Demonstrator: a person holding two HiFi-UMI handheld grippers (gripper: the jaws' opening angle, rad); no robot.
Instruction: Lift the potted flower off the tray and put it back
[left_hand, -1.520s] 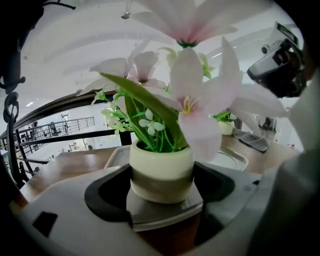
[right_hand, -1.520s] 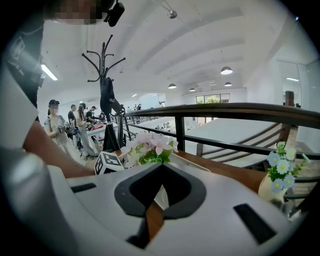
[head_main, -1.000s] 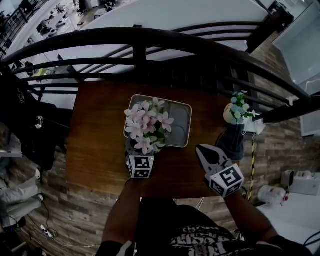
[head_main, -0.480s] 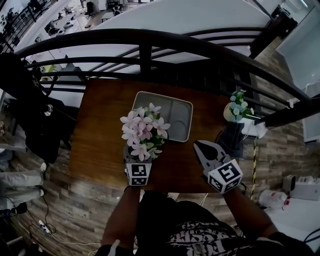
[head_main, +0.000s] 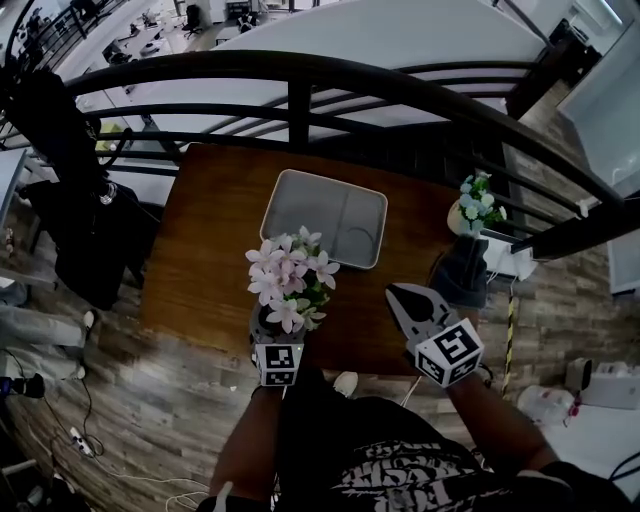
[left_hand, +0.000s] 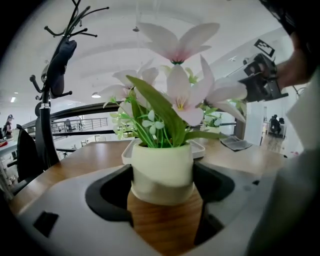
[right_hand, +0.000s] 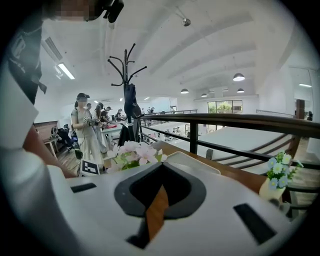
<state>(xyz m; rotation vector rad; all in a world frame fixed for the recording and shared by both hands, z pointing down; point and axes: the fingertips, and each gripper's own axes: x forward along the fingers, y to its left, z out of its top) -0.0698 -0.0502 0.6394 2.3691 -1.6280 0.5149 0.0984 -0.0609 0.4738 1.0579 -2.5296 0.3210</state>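
The potted flower (head_main: 288, 283), pink blooms in a pale pot (left_hand: 161, 170), hangs over the near edge of the wooden table (head_main: 210, 250). My left gripper (head_main: 271, 326) is shut on it, a pad pressed on either side of the pot. The grey tray (head_main: 325, 215) lies farther back on the table with nothing in it. To the right, my right gripper (head_main: 410, 303) is held over the table's near right part, shut and holding nothing. In the right gripper view its tips (right_hand: 160, 167) meet, with the pink blooms (right_hand: 135, 150) and the tray (right_hand: 192, 162) beyond them.
A second pot with blue flowers (head_main: 472, 212) stands on a dark stand (head_main: 463, 272) at the table's right edge. A dark curved railing (head_main: 300, 80) runs behind the table. A coat rack with dark clothes (head_main: 70, 200) stands at the left.
My left gripper has carried the potted flower off the tray's left part towards me, to the table's near edge. The tray is left bare. The right gripper drifted slightly.
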